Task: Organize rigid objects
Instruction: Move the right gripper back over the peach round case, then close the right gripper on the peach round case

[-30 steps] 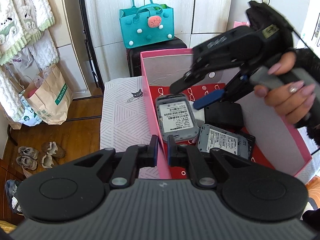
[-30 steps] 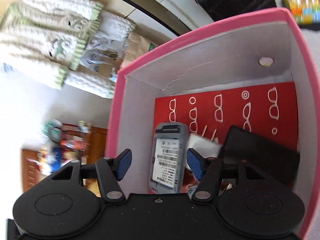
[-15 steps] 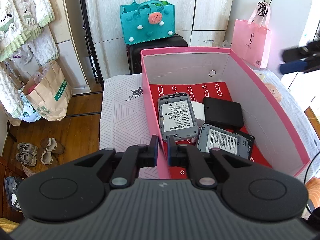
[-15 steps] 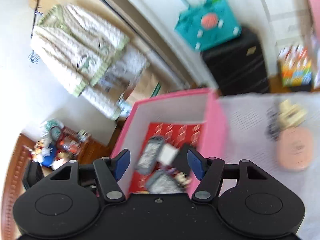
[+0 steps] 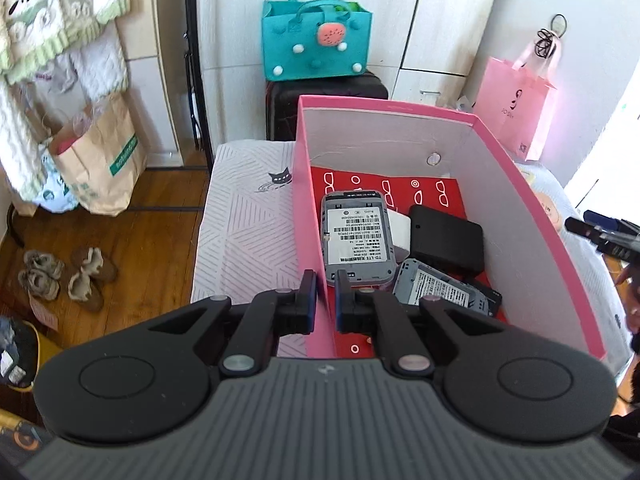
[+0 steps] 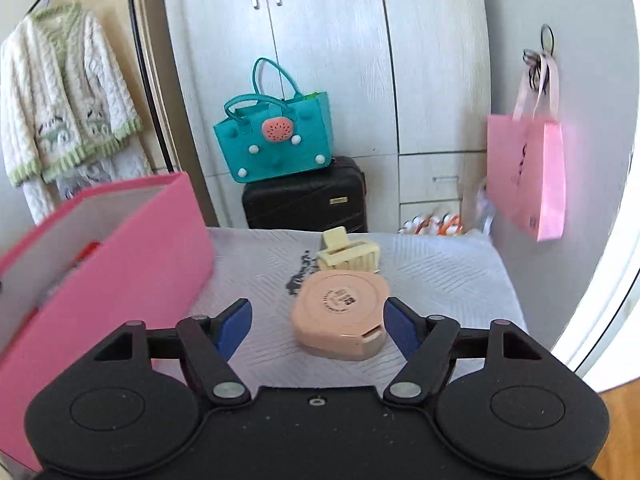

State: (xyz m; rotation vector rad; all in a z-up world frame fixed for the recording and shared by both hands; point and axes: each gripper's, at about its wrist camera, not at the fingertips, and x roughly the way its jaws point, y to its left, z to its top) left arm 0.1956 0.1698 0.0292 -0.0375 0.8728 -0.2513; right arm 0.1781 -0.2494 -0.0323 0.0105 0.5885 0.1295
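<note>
1. Clamping the near wall of the pink box [image 5: 312,216], the left gripper [image 5: 325,300] has its pads pinched together on the cardboard edge, steadying the box on the patterned cloth [image 5: 240,220].
2. Inside the box lie two grey devices [image 5: 356,236] with labels up, plus a black case [image 5: 446,240], on a red lining.
3. To the right of the box, the pink compact [image 6: 340,316] rests flat on the cloth, with a cream hair claw [image 6: 348,256] touching its far side.
4. The right gripper [image 6: 316,326] is the nearer one: its jaws have just been opening and stand wide apart, empty. The compact lies just ahead and slightly right of centre, close to the right blue pad [image 6: 400,328].
5. Being near-round, the compact has no clear long axis; a small shift right should centre it, judging from this view.
</note>
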